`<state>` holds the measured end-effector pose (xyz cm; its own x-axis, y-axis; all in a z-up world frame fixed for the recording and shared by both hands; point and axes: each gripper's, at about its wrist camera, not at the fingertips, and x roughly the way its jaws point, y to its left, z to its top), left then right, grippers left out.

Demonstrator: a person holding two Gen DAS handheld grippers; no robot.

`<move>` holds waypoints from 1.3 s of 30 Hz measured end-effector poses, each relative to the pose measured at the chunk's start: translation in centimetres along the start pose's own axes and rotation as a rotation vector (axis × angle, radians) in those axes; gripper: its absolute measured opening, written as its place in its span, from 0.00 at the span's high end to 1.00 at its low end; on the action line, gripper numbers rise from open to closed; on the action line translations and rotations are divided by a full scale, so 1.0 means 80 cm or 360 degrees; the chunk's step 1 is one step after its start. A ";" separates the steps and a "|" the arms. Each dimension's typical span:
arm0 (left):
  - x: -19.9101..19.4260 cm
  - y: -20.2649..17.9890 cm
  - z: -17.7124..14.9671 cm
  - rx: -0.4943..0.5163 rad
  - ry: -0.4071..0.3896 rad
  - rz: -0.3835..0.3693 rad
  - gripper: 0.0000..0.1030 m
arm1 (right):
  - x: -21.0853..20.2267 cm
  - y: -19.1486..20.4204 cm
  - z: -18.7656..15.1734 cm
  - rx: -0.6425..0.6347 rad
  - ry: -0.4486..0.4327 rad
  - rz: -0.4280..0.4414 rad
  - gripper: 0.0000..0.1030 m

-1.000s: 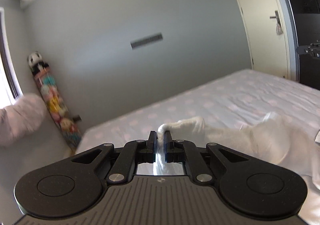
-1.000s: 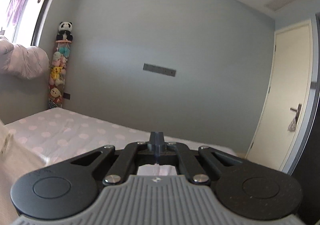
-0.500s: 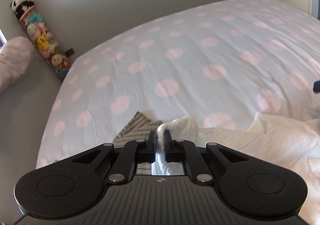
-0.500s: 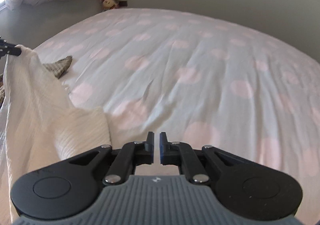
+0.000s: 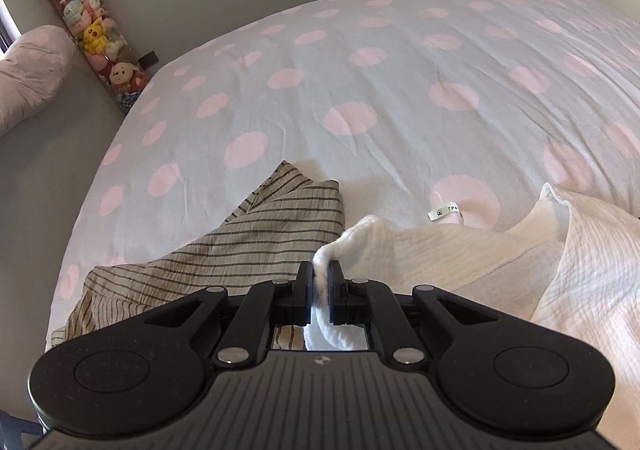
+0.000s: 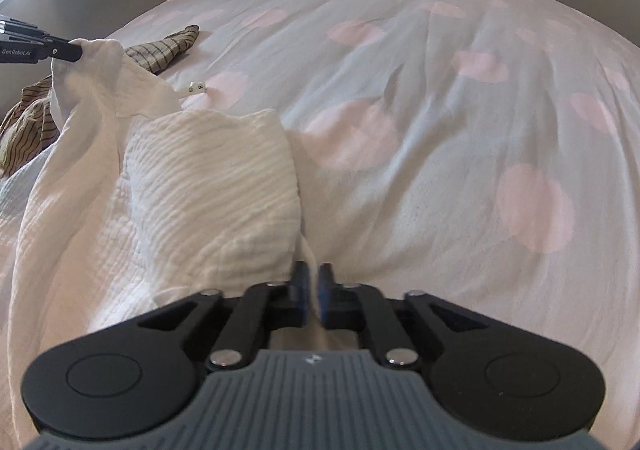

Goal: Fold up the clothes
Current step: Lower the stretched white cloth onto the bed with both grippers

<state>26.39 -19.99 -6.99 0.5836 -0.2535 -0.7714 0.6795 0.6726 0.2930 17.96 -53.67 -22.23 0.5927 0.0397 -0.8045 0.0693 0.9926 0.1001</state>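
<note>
Left gripper (image 5: pixel 320 270) was clenched on a corner of the white crinkled garment (image 5: pixel 460 250). Right gripper (image 6: pixel 314 274), whose jaws had just been closing, pinched its other edge. Beyond my left claw lay a striped cloth (image 5: pixel 260 238) on the polka-dot bedsheet (image 5: pixel 400 70).

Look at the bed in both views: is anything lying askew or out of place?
Yes. A striped garment lies crumpled near the bed's left edge, partly under the white garment that both claws hold, so it is in the way of a flat fold. A small label sticks out loose beside them.
</note>
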 end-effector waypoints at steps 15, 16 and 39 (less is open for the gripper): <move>-0.029 -0.041 0.095 0.0023 -0.0332 0.0064 0.95 | -0.140 -0.099 0.067 0.0130 -0.0392 -0.0609 0.98; -0.025 -0.048 0.106 0.0026 -0.0362 0.0053 0.95 | -0.146 -0.106 0.072 0.0132 -0.0414 -0.0655 0.98; 0.165 -0.114 0.112 0.0059 -0.0090 -0.0090 0.86 | -0.025 -0.212 0.045 0.0278 -0.0217 -0.0626 0.77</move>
<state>31.85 -35.71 -14.77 0.5672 -0.3302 -0.7545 0.7276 0.6301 0.2712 18.46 -70.97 -20.18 0.5937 -0.3637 -0.7178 0.4378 0.8944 -0.0910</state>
